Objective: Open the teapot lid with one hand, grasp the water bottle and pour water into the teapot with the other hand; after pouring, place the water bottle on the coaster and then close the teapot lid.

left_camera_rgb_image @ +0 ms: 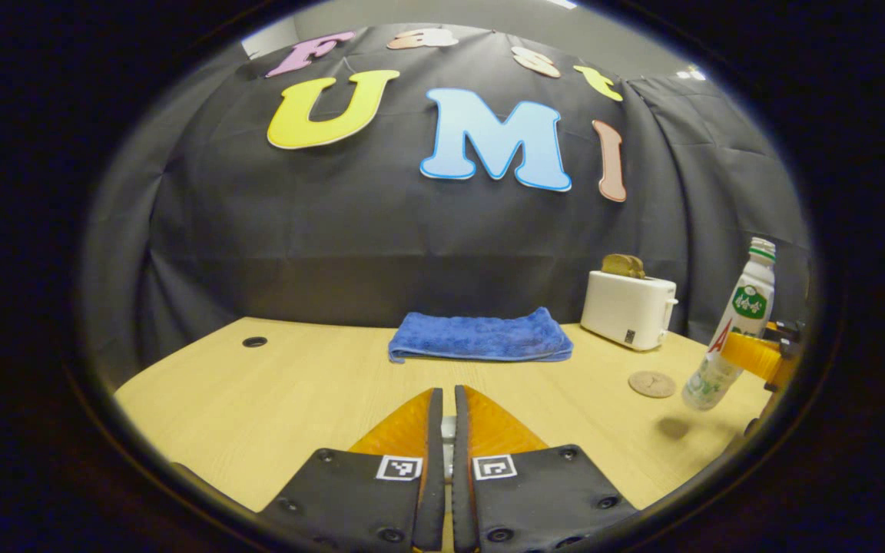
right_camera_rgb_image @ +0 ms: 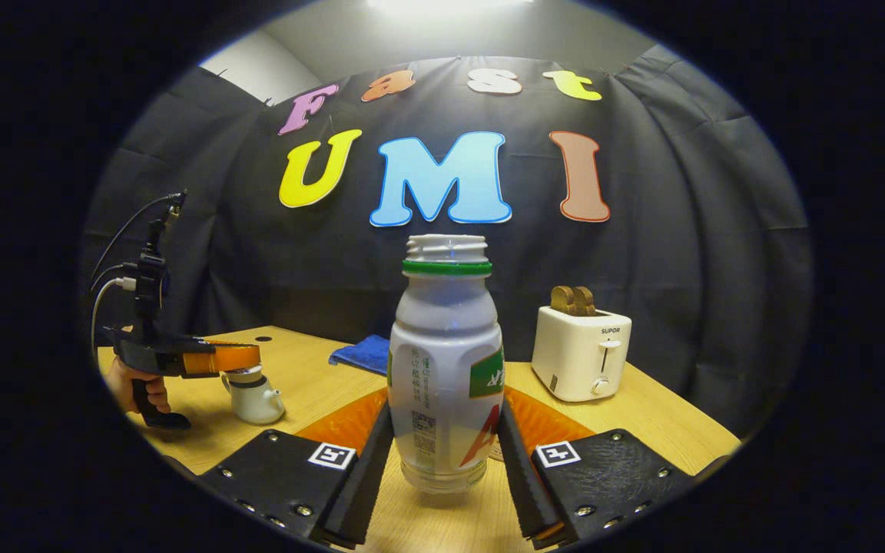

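My right gripper (right_camera_rgb_image: 446, 415) is shut on a white water bottle (right_camera_rgb_image: 446, 361) with a green neck ring and an uncapped mouth, held upright just above the table. In the left gripper view the bottle (left_camera_rgb_image: 734, 322) leans slightly in the right gripper (left_camera_rgb_image: 750, 357), hanging over its shadow beside a round cork coaster (left_camera_rgb_image: 651, 384). My left gripper (left_camera_rgb_image: 448, 393) is almost shut, with a pale sliver of the teapot lid (left_camera_rgb_image: 449, 432) between its fingers. In the right gripper view the left gripper (right_camera_rgb_image: 252, 358) hovers over the small white teapot (right_camera_rgb_image: 256, 401), pinching the lid (right_camera_rgb_image: 246, 376); I cannot tell whether the lid is off the pot.
A folded blue towel (left_camera_rgb_image: 481, 336) lies at the back of the wooden table (left_camera_rgb_image: 258, 399). A white toaster (left_camera_rgb_image: 628, 309) with bread in its slots stands at the back right. A person's hand (right_camera_rgb_image: 139, 392) holds the left gripper's handle, with cables trailing above.
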Action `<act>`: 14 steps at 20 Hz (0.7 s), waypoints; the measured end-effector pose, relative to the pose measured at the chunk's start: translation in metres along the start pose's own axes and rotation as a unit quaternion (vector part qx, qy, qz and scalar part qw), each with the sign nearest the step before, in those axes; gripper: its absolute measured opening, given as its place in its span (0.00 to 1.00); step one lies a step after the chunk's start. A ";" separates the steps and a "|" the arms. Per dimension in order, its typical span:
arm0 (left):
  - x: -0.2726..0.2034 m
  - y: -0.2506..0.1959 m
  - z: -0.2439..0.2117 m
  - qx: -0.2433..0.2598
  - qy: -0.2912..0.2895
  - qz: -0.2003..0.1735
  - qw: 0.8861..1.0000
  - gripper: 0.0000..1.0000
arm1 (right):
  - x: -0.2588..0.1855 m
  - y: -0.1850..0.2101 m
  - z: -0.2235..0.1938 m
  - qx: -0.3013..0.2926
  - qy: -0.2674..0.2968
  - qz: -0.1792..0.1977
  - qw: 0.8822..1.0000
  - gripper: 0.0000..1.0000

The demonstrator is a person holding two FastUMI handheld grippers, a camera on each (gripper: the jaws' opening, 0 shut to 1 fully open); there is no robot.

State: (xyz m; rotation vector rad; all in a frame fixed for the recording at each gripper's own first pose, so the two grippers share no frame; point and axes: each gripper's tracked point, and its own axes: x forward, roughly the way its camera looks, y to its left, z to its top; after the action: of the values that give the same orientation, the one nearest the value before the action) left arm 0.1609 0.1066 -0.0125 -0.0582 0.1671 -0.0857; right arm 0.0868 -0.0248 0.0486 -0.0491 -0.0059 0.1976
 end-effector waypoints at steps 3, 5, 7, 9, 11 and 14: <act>0.003 0.001 -0.006 0.010 0.006 0.003 1.000 0.10 | -0.001 -0.004 -0.004 0.010 0.007 0.001 1.000 0.71; 0.006 0.002 -0.009 0.012 0.011 0.007 1.000 0.14 | -0.001 -0.005 -0.005 0.010 0.008 0.000 1.000 0.70; 0.009 0.004 -0.016 0.004 0.017 0.005 1.000 0.15 | -0.001 -0.005 -0.005 0.010 0.009 0.001 1.000 0.70; 0.009 0.003 -0.016 0.001 0.011 0.004 1.000 0.14 | 0.001 -0.007 -0.009 0.009 0.013 -0.001 1.000 0.70; 0.005 0.004 -0.016 0.003 0.010 0.005 1.000 0.14 | 0.003 -0.008 -0.013 0.013 0.019 -0.003 1.000 0.70; 0.005 0.005 -0.015 0.011 0.002 0.007 1.000 0.22 | 0.004 -0.010 -0.016 0.012 0.025 -0.007 1.000 0.70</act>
State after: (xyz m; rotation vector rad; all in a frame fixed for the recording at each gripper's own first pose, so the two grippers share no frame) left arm 0.1632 0.1103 -0.0287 -0.0343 0.1703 -0.0737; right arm 0.0928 -0.0350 0.0333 -0.0304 0.0453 0.1827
